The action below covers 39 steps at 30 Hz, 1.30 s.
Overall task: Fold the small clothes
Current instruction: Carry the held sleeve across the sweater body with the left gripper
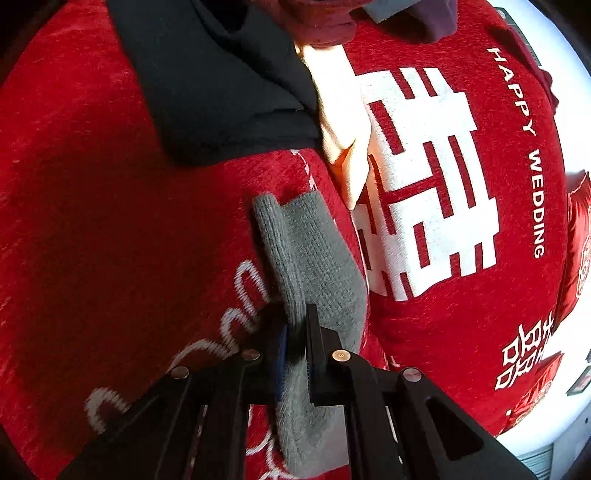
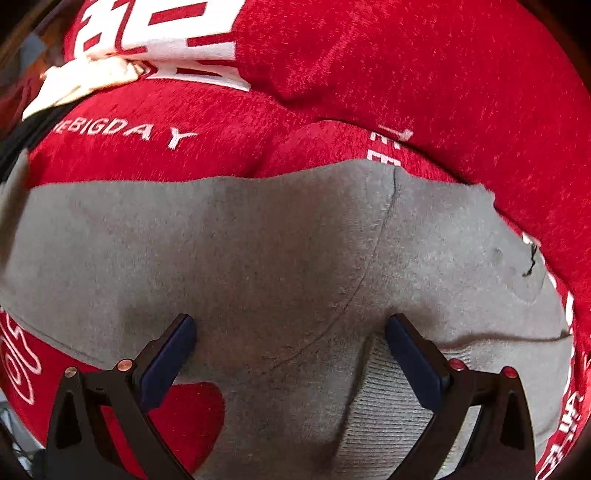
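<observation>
In the left wrist view, the left gripper (image 1: pixel 295 347) is squeezed tight on a gray sock (image 1: pixel 314 258). The sock's cloth is pinched between the two black fingers (image 1: pixel 317 354). The knit end of the sock sticks out past the tips and lies on a red blanket (image 1: pixel 110 184). The blanket has big white signs on it and the words "HAPPY WEDDING" (image 1: pixel 532 147) down one side. A black cloth (image 1: pixel 221 81) lies farther off on the blanket. A pale cream cloth (image 1: pixel 340 122) lies just beside the black one, touching its edge. A dark red cloth (image 1: pixel 317 22) sits at the very top of the picture.

In the right wrist view, the right gripper (image 2: pixel 291 354) points down at the gray sock (image 2: pixel 258 240). Its jaws stand wide apart and hold nothing. The sock spreads flat across the red blanket (image 2: pixel 406 74), from one side of the picture to the other. The two blue pads (image 2: pixel 170 354) sit right over the gray cloth, one on each side. I cannot tell if the tips touch the sock. The ribbed cuff (image 2: pixel 384 398) of the sock shows near the right pad. The cream cloth (image 2: pixel 88 77) peeks in at the top left.
</observation>
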Motion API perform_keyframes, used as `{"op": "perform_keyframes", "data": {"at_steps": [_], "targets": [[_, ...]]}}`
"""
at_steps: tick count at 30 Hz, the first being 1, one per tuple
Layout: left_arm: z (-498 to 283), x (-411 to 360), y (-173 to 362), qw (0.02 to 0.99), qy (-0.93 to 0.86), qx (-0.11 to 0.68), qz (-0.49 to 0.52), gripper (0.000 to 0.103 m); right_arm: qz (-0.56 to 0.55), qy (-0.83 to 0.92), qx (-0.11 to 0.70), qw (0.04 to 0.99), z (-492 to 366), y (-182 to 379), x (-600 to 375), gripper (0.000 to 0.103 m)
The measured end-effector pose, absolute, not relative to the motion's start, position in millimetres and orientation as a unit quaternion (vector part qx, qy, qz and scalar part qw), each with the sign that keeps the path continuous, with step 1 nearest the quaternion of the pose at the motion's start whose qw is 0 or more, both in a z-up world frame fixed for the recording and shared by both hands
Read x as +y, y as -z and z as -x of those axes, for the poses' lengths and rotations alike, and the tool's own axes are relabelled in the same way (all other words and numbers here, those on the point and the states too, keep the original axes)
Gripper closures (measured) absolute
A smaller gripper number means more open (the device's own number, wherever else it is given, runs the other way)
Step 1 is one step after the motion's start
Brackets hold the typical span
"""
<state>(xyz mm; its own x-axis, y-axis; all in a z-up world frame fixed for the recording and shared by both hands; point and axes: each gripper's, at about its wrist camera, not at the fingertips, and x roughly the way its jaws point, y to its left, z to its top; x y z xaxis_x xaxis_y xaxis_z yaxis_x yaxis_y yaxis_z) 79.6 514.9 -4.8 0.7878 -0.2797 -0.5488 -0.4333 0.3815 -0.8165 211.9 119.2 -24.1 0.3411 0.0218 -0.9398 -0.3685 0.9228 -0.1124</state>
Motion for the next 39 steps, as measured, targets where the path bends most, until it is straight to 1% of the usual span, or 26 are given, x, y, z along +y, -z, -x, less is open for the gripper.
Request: {"op": "perform_keyframes", "data": {"at_steps": [4,8,12,14,20,23,25,28,32,34,39], "targets": [[-88.4,514.8,5.2,0.762,-0.047,0.318,0.562,0.094,0.158,-0.12,0.554,0.809,-212.8,18.3,119.4,0.0],[-89.3,510.7,4.0,0.781,-0.056,0.318,0.534,0.095,0.158,-0.105,0.566,0.803,-221.0,24.8,121.4,0.0],[-71.2,513.8,-10.4,0.79,-0.079,0.302,0.527,0.096,0.164,-0.089,0.566,0.803,-222.4,28.1,134.6,0.0],[-49.0,517.4,-21.7,0.797,-0.089,0.273,0.531,0.096,0.177,-0.094,0.562,0.802,-219.2,27.6,148.3,0.0],[-5.4,507.2,-38.4,0.815,-0.13,0.264,0.5,0.096,0.219,-0.159,0.534,0.801,-183.2,24.2,207.2,0.001],[-2.3,501.7,-45.1,0.821,-0.138,0.268,0.484,0.096,0.188,-0.252,0.544,0.778,-163.5,11.0,219.7,0.002],[-1.2,493.8,-56.8,0.832,-0.139,0.268,0.465,0.096,0.182,-0.28,0.535,0.776,-151.4,-3.3,213.5,0.003],[-4.4,471.4,-81.2,0.852,-0.136,0.266,0.431,0.096,0.175,-0.269,0.511,0.797,-143.1,-25.9,178.4,0.003],[-31.7,421.4,-110.4,0.877,-0.118,0.288,0.365,0.096,0.13,-0.203,0.513,0.824,-156.1,-46.9,85.0,0.003],[-51.1,386.9,-123.4,0.888,-0.096,0.3,0.334,0.096,0.113,-0.159,0.516,0.834,-165.1,-53.3,35.3,0.003],[-103.4,271.1,-150.6,0.906,-0.012,0.338,0.255,0.096,0.051,-0.07,0.528,0.845,-170.5,-57.6,-86.1,0.003]]}}
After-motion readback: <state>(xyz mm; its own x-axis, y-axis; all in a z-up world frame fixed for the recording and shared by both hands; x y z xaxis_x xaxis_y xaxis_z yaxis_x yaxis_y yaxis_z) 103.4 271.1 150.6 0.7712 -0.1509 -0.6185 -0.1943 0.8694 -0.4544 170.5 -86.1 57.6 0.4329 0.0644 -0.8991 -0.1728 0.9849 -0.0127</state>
